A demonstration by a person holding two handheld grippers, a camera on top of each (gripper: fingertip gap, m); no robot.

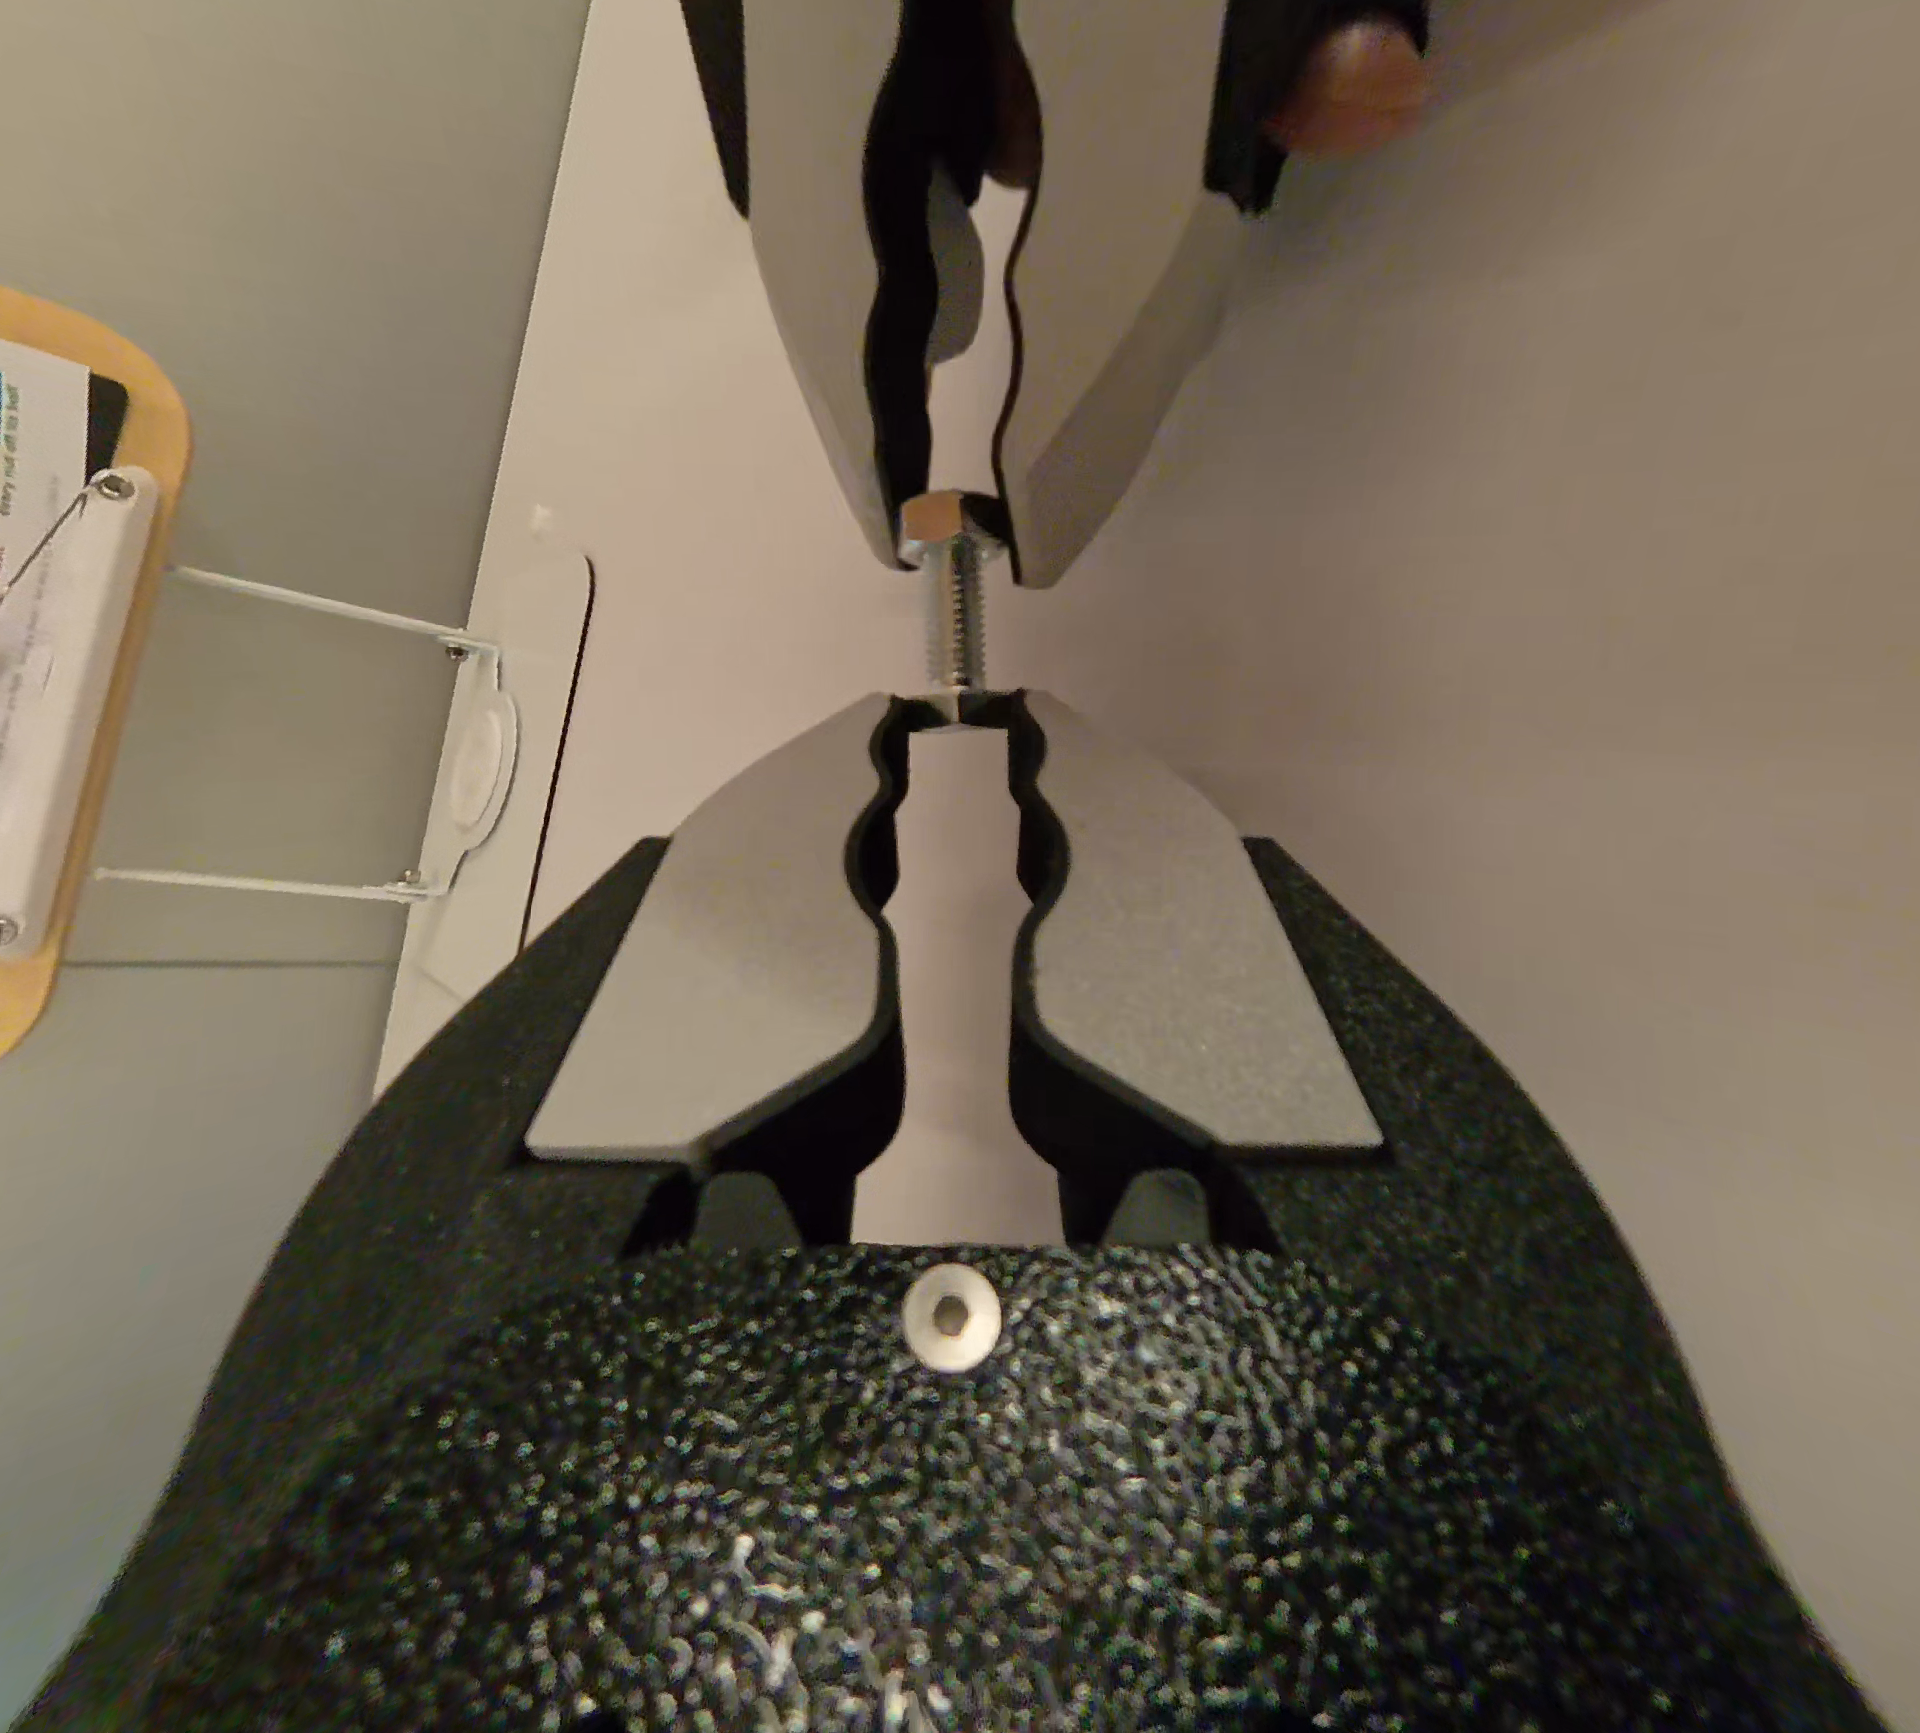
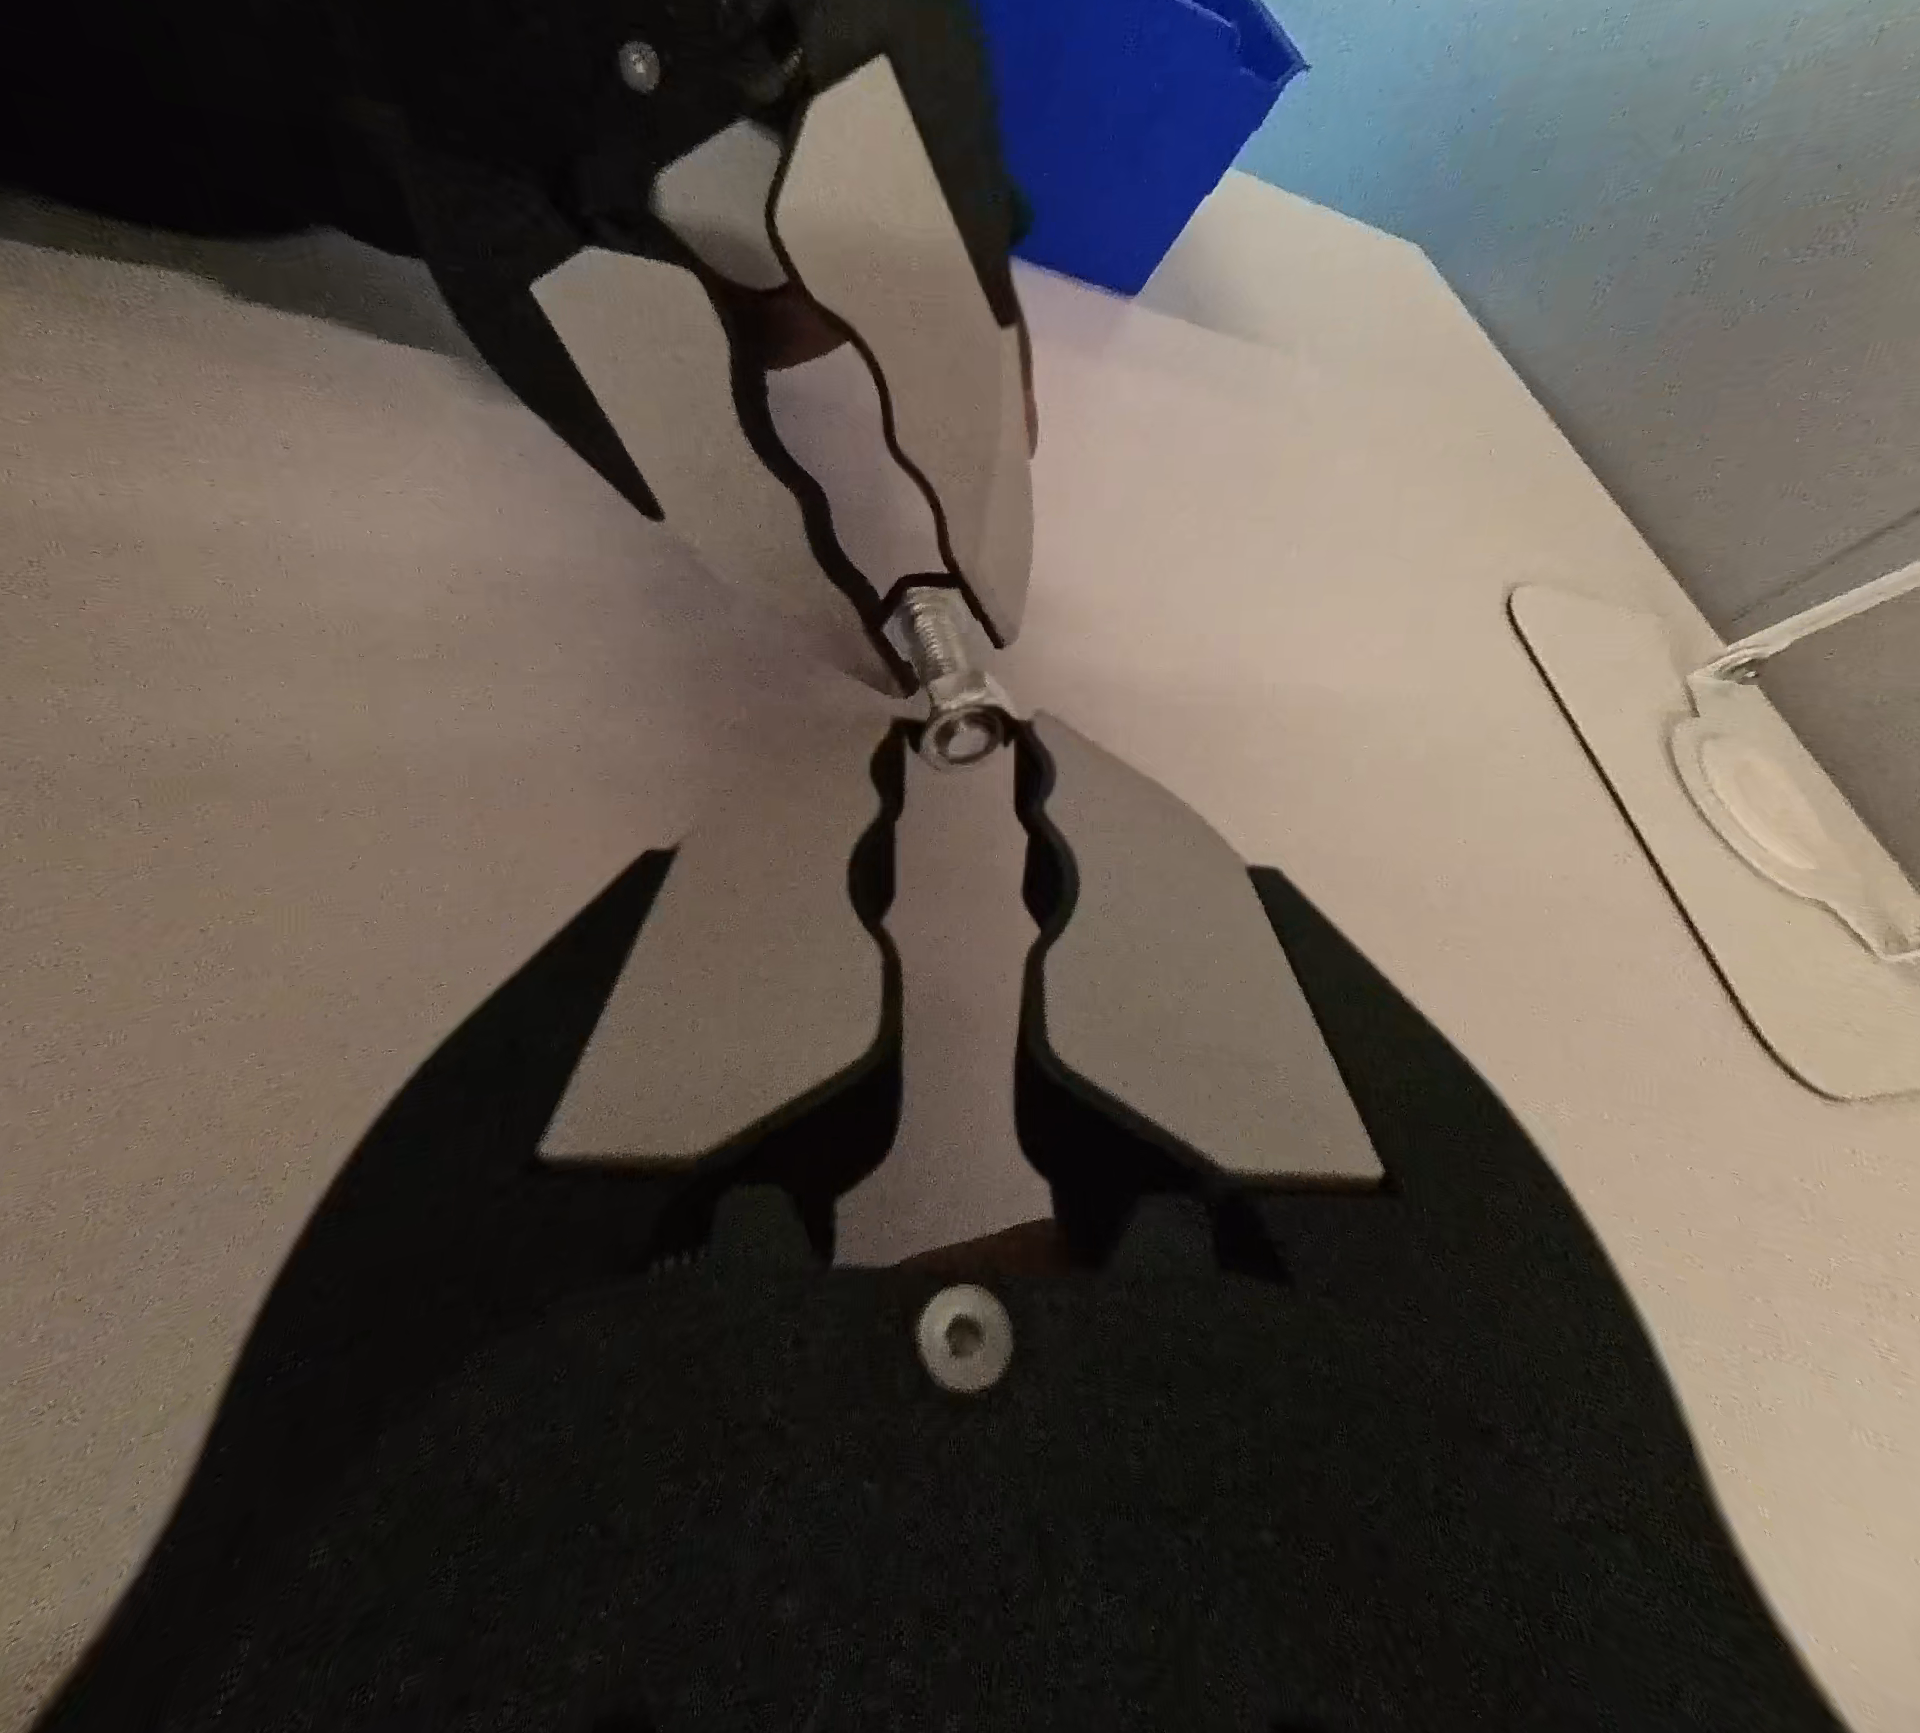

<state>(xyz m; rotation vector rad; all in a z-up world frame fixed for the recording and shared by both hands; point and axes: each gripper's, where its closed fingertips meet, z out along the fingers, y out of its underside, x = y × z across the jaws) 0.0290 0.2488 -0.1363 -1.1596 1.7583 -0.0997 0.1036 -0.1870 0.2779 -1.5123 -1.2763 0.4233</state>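
**A:** Item one, nearest the lens?

**B:** My left gripper (image 1: 958, 712), black body, grey fingers. It is clamped on the hex head (image 1: 935, 709) of a bolt (image 1: 954, 634), with a pad pressed against each side.

**A:** Item two?

**B:** The bolt itself: silver, threaded, held over the table (image 1: 1455, 748) and touching nothing else. It spans tip to tip between my two grippers, which face each other.

**A:** Item three?

**B:** My right gripper (image 2: 964, 733). From its own camera I look straight down the hole of a nut (image 2: 961, 736) sitting on the bolt's free end. The nut fills the space between the tips, so I read that claw as closed on it. Bare thread shows between nut and head.

**A:** Surroundings?

**B:** A blue box (image 2: 1122, 125) stands at the far table edge, well apart. A clear bracket (image 1: 473, 748) is fixed by the table's side and wire arms run from it to a wooden board (image 1: 156, 457) carrying papers. A thumb (image 1: 1351, 83) rests on the right gripper's housing.
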